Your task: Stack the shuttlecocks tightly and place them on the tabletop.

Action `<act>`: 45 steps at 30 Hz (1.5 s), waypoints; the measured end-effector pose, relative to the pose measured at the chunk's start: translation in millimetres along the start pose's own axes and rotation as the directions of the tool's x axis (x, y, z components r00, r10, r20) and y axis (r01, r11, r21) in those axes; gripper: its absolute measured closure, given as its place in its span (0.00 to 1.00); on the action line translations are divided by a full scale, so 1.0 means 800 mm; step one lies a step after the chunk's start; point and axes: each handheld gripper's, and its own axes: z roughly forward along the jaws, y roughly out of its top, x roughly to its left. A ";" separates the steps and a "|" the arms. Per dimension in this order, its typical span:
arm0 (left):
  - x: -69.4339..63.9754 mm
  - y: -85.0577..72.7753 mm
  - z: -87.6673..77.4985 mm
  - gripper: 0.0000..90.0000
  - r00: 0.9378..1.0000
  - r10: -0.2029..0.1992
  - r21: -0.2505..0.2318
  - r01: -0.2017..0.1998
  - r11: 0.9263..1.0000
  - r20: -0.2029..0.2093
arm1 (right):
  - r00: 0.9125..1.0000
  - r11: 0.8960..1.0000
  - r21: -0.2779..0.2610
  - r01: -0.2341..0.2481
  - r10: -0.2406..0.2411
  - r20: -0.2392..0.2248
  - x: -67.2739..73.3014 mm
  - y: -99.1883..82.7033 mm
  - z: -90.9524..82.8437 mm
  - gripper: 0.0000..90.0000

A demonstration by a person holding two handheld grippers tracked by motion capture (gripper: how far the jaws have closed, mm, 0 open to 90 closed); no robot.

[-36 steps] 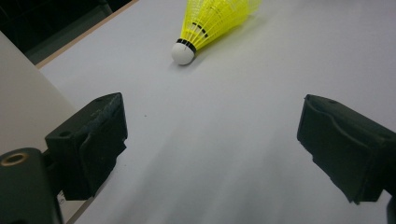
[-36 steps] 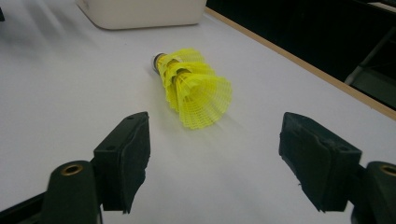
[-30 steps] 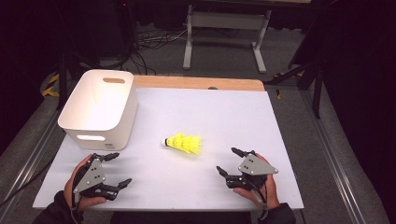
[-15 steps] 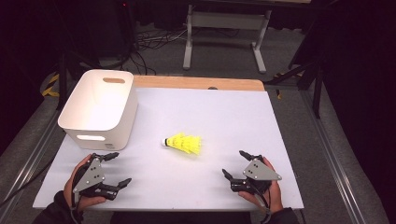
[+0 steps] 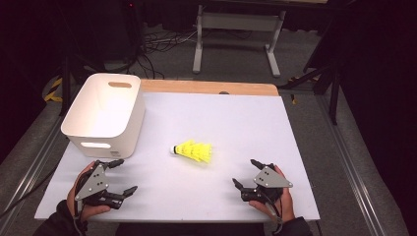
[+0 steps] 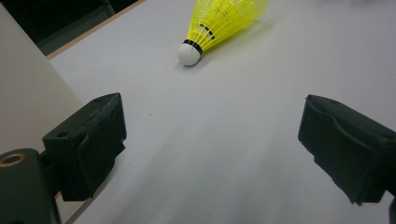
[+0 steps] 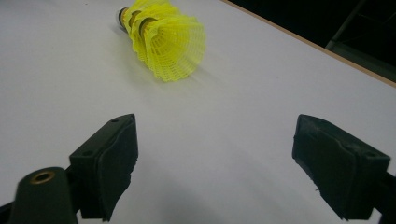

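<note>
High view is showing the right gripper (image 5: 246, 173) sitting low over the near right part of the white table (image 5: 236, 118), its jaws having just been opening and now standing wide apart with nothing between them. Across from it, the left gripper (image 5: 124, 176) is hovering at the near left, jaws likewise spread wide and gripping nothing. Between the two and a little farther out, the yellow shuttlecock (image 5: 193, 150) is lying on its side, its white cork pointing left. A white bin (image 5: 105, 115) is standing just beyond the left gripper.
</note>
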 end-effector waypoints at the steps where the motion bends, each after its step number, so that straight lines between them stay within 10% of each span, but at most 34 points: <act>1: 0.000 0.000 0.000 0.09 1.000 0.000 0.000 0.000 1.000 0.000 | 1.000 1.000 0.005 0.006 -0.006 -0.005 0.001 0.000 0.002 0.17; 45: -0.004 -0.005 -0.003 0.09 1.000 0.000 0.016 0.001 1.000 -0.009 | 0.989 1.000 0.025 0.010 -0.007 -0.148 0.013 0.028 0.046 0.17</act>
